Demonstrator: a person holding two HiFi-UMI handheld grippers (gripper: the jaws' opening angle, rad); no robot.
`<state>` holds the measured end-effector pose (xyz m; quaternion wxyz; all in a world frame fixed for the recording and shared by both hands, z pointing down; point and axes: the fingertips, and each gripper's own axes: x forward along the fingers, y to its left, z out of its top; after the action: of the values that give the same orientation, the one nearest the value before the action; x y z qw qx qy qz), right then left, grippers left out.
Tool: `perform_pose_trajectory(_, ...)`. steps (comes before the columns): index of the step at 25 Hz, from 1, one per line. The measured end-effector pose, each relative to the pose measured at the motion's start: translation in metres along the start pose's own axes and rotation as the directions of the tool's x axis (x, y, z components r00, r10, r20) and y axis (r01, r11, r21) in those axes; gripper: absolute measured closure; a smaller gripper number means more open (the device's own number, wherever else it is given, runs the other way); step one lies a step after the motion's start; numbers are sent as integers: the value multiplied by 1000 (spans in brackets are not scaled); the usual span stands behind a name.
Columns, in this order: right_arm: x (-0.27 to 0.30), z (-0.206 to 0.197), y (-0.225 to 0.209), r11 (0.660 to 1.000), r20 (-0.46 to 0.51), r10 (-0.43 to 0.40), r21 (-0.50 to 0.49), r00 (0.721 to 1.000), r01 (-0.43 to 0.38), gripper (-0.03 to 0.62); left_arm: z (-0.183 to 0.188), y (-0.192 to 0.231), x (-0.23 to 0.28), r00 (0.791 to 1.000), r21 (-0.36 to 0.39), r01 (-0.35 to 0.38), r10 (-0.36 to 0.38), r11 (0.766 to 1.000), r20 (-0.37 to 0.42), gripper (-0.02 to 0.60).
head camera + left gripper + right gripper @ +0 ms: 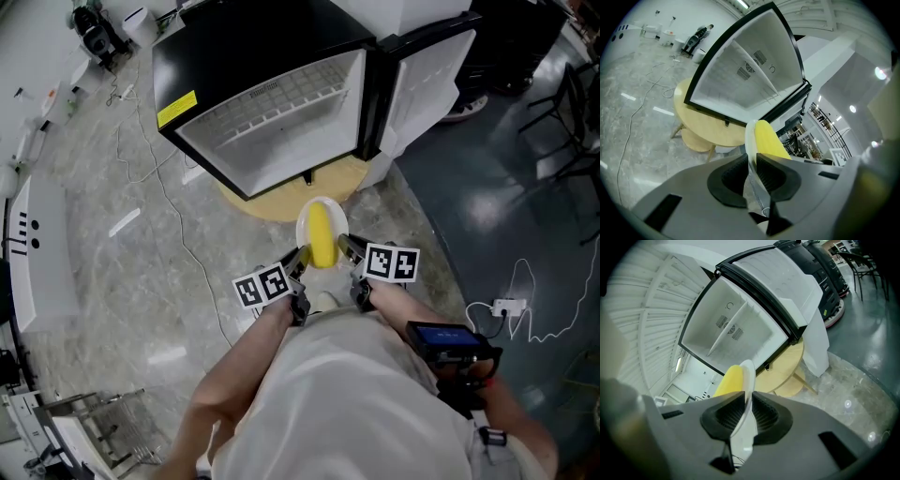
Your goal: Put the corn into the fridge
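Corn on a white plate, which we carry between both grippers at 6 o'clock from the open fridge.

Left gripper: in the left gripper view we see the ribbed pads drawn narrow and pinching the plate's rim, the plate edge-on between them and the yellow cob lying just at 1 o'clock of the jaws.

Right gripper: in the right gripper view we see the same hold from the opposite side, the jaws closed to a thin gap on the rim, with the cob at 11 o'clock of them.

In the head view we see the left gripper gripping the plate at its 8 o'clock edge and the right gripper at its 4 o'clock edge; the cob lies along the plate's 12-to-6 line.

The fridge is black outside and white inside, with a wire shelf across its cavity. Its door stands swung out at 3 o'clock. The fridge rests on a round wooden table, whose edge shows just at 12 o'clock of the plate.
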<state>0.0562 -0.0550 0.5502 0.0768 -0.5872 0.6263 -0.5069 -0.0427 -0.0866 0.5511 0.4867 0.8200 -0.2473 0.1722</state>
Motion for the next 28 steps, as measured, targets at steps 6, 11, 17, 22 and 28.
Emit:
perform_pose_trajectory(6, 17, 7, 7, 1000, 2, -1, -4, 1000, 1, 545, 17, 10, 0, 1000, -2, 9, -9, 1000, 14, 520)
perform_pose_trajectory(11, 22, 6, 13, 1000, -11, 2, -2, 1000, -2, 545, 21, 14, -5, 1000, -12, 2, -1, 1000, 23, 520)
perform_pose_trajectory(17, 37, 4, 14, 1000, -50, 24, -6, 998, -24, 545, 22, 26, -7, 999, -39, -26, 28, 999, 36, 522)
perform_pose_trajectory(22, 50, 11, 18, 998, -85, 46, -26, 995, -49, 545, 31, 33, -6, 997, -61, -53, 57, 997, 57, 520)
perform_pose_trajectory(28, 73, 34, 23, 994, -115, 84, -59, 990, -91, 545, 56, 40, 3, 992, -71, -81, 87, 994, 91, 520)
